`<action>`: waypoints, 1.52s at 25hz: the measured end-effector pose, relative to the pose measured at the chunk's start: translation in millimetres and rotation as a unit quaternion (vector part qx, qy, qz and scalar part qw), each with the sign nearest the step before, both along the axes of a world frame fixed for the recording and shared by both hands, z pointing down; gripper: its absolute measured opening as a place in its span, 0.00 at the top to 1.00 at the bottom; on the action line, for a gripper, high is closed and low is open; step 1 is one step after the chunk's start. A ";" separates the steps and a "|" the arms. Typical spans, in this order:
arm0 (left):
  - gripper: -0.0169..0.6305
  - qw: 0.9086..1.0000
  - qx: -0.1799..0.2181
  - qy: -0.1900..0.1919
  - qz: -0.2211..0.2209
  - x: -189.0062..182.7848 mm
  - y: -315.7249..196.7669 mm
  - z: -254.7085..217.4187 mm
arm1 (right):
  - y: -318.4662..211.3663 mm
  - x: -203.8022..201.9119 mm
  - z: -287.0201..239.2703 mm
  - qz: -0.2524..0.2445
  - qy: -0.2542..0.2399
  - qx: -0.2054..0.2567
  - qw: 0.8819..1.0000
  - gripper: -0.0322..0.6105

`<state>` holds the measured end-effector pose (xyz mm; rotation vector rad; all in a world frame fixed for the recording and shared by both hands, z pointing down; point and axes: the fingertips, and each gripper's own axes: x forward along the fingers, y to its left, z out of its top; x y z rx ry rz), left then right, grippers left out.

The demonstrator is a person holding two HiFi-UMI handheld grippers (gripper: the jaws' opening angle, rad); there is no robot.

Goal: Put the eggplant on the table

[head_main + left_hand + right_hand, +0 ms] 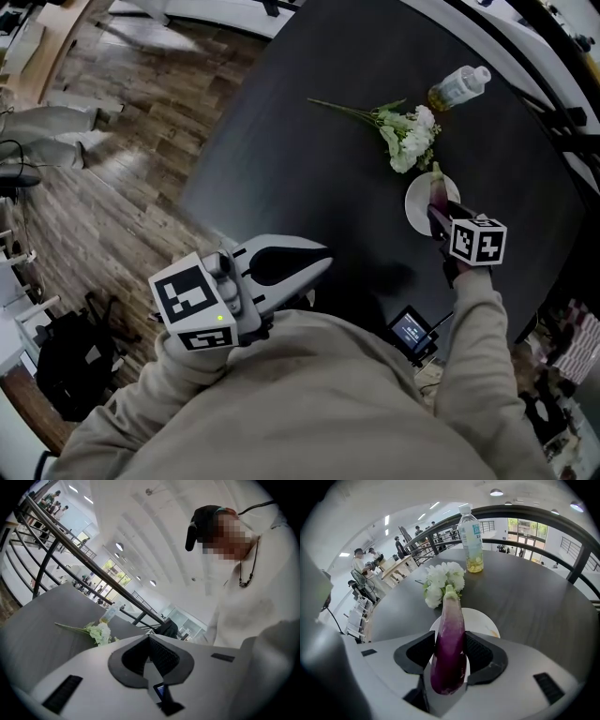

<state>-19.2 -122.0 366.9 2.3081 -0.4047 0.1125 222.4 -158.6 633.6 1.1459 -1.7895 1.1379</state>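
Purple eggplant [450,620] clamped in right tongs [450,646], seen only in their view; left tongs [149,640] closed, empty.

a big open-plan office hall: a high white ceiling with recessed lights [497,492], a black railing [543,515] behind the dark round desk [309,159], a wood plank floor [122,122], and people [361,562] at workstations far back.

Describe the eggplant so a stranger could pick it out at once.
On the dark round table, find the small white plate just beside the white flower bunch. At that plate the right gripper holds the eggplant: long and glossy, deep purple fading pale toward its green stem, the only purple thing there.
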 end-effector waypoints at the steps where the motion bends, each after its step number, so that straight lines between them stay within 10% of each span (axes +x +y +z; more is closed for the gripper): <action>1: 0.96 1.000 0.000 0.001 0.000 0.5 -0.2 0.4 | 0.8 2.5 3.5 0.000 0.005 -0.002 1.000 0.63; 28: 0.96 1.000 0.019 0.001 0.014 -5.4 5.5 -7.9 | 13.6 7.1 3.0 0.031 0.025 -0.010 0.999 0.52; 38: 0.96 0.995 0.066 0.023 0.077 18.0 -2.5 -47.7 | 34.3 21.6 -108.9 0.071 -0.001 0.064 0.995 0.57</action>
